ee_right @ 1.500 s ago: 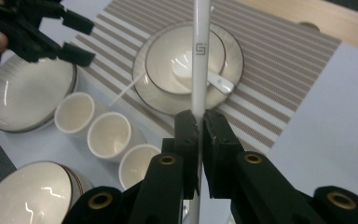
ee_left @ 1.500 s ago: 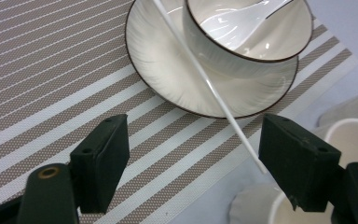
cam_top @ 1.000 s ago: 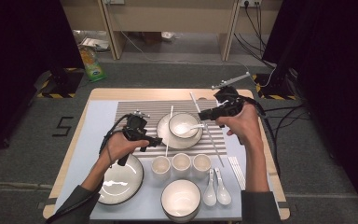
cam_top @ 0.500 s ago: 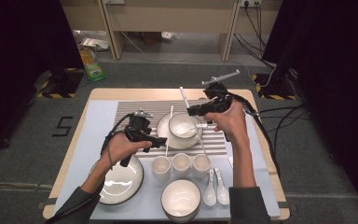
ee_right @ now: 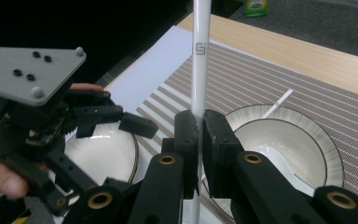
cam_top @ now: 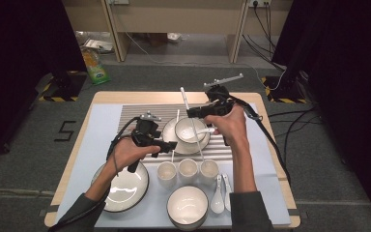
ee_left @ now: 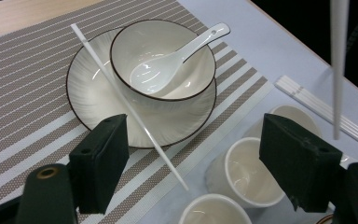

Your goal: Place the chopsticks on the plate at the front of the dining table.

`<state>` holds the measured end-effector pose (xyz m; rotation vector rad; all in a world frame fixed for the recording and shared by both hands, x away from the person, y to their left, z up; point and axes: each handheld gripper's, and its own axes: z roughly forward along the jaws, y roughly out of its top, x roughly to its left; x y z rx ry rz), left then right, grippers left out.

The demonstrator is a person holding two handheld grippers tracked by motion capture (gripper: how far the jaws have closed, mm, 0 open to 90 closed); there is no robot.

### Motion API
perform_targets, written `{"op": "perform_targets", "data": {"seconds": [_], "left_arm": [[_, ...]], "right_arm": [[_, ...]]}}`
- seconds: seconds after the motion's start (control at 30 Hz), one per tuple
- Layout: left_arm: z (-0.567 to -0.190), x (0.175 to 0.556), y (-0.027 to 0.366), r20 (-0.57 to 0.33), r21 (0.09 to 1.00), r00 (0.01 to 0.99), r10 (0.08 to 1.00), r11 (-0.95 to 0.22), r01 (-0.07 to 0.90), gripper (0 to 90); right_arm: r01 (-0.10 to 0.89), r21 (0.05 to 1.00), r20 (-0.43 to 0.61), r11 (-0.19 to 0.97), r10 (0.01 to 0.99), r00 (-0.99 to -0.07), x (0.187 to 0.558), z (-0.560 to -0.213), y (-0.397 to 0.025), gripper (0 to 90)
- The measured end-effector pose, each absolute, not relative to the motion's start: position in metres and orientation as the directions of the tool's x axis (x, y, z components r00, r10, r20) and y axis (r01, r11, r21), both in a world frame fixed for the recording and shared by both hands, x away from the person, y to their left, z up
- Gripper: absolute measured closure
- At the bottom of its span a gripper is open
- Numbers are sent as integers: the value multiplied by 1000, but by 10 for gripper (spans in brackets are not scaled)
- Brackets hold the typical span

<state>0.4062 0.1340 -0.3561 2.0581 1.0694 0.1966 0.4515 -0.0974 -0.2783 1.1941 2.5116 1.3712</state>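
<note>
Right gripper (ee_right: 199, 140) clamped on a white chopstick (ee_right: 199, 60), held above the bowl (cam_top: 190, 129). Left gripper (ee_left: 191, 158), jaws apart, at the bowl's 8 o'clock, near a second chopstick (ee_left: 126, 105) leaning on the saucer (ee_left: 86, 93).

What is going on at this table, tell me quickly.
A person is laying out tableware with a gripper in each hand. The right gripper is shut on a white chopstick and holds it up above the striped placemat. The left gripper is open, hovering near the plate that carries a bowl with a white spoon in it. A second chopstick leans across that plate's rim.
</note>
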Motion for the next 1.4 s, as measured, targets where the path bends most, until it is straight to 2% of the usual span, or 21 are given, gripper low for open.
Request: {"op": "perform_targets", "data": {"seconds": [0.33, 0.87, 1.0, 1.4], "left_arm": [[-350, 408, 125, -261, 724, 639, 724, -291, 626, 236], [-346, 412, 110, -287, 756, 642, 711, -243, 607, 273], [-347, 416, 107, -297, 758, 640, 708, -232, 609, 337], [-349, 419, 102, -353, 757, 665, 658, -216, 616, 707]], "right_arm": [[614, 732, 335, 294, 629, -701, 454, -283, -89, 847], [620, 734, 355, 276, 623, -697, 457, -291, -77, 847], [621, 735, 358, 272, 622, -696, 457, -292, -76, 847], [621, 739, 367, 262, 617, -696, 456, -293, -76, 846]]}}
